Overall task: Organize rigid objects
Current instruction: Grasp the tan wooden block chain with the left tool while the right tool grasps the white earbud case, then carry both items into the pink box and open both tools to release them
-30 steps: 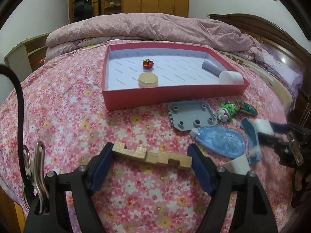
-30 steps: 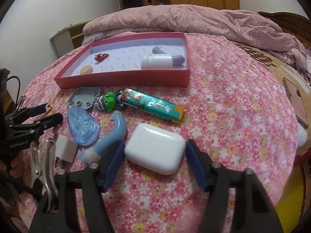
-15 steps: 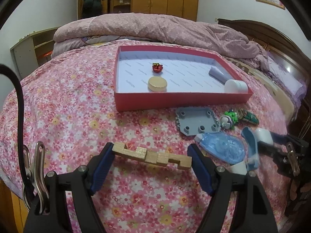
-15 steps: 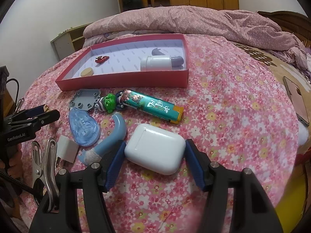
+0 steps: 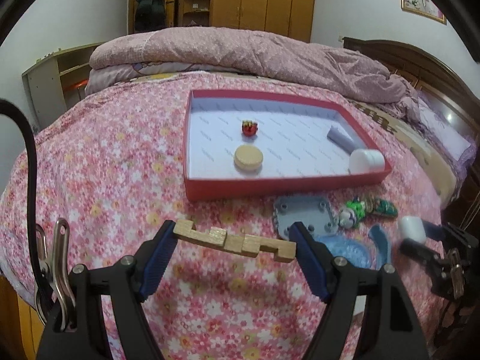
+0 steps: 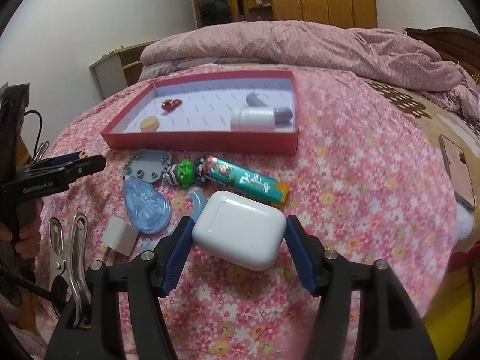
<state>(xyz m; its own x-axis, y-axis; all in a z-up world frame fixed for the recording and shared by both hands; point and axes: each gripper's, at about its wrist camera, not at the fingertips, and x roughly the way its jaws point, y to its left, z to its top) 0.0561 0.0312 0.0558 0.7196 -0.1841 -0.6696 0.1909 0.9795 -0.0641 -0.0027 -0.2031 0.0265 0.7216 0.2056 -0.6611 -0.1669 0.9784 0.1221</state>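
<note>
My left gripper is shut on a notched wooden block and holds it above the flowered bedspread, short of the red tray. My right gripper is shut on a white earbud case, lifted off the bed. The tray holds a small red toy, a round tan lid and a white-capped purple tube. My right gripper with the case also shows in the left wrist view.
In front of the tray lie a grey hexagon plate, a blue correction-tape dispenser, a green figure keychain, a teal lighter, a white charger plug and a blue curved piece. A phone lies at the right.
Both grippers have risen and moved toward the tray with their objects. The earbud case has left the bedspread.
</note>
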